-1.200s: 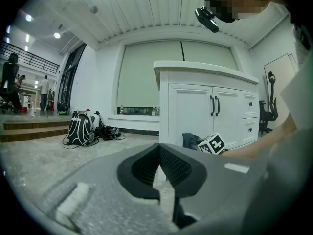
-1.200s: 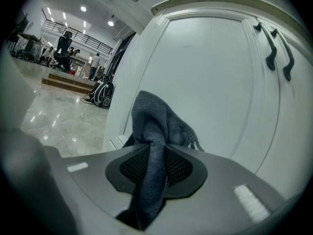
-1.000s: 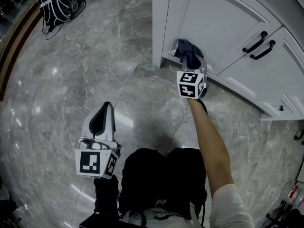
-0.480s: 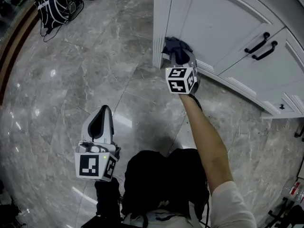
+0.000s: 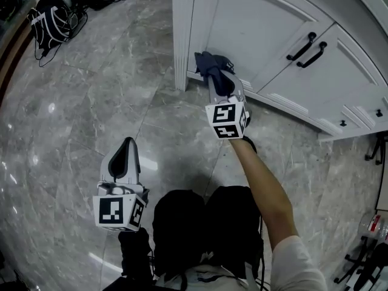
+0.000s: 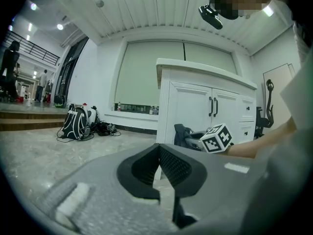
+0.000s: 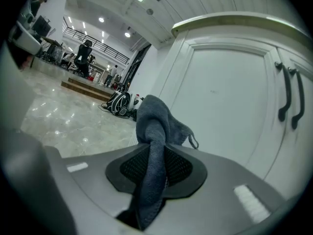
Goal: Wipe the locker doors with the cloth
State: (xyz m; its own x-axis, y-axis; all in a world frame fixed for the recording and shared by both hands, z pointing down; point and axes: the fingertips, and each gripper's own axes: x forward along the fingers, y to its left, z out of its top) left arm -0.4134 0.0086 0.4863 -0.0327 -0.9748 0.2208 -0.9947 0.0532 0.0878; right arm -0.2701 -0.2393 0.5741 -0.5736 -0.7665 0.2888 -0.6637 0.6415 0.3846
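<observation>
A dark blue-grey cloth (image 5: 210, 64) (image 7: 154, 126) is pinched in my right gripper (image 5: 219, 82), which is shut on it and holds it against the bottom left of a white locker door (image 5: 257, 26) (image 7: 230, 106). A second door (image 5: 330, 71) with black handles (image 5: 306, 46) lies to the right. My left gripper (image 5: 124, 156) hangs low over the floor, well left of the lockers, its jaws shut with nothing between them (image 6: 159, 166).
Grey marble floor (image 5: 91, 90) surrounds me. A black-and-white backpack (image 5: 51, 20) and cables lie at the far left. The locker's corner post (image 5: 183, 35) stands left of the cloth. A chair base shows at the right edge (image 5: 376, 150).
My right gripper slid the cloth leftward along the door's lower edge toward the corner post. The left gripper stayed roughly in place.
</observation>
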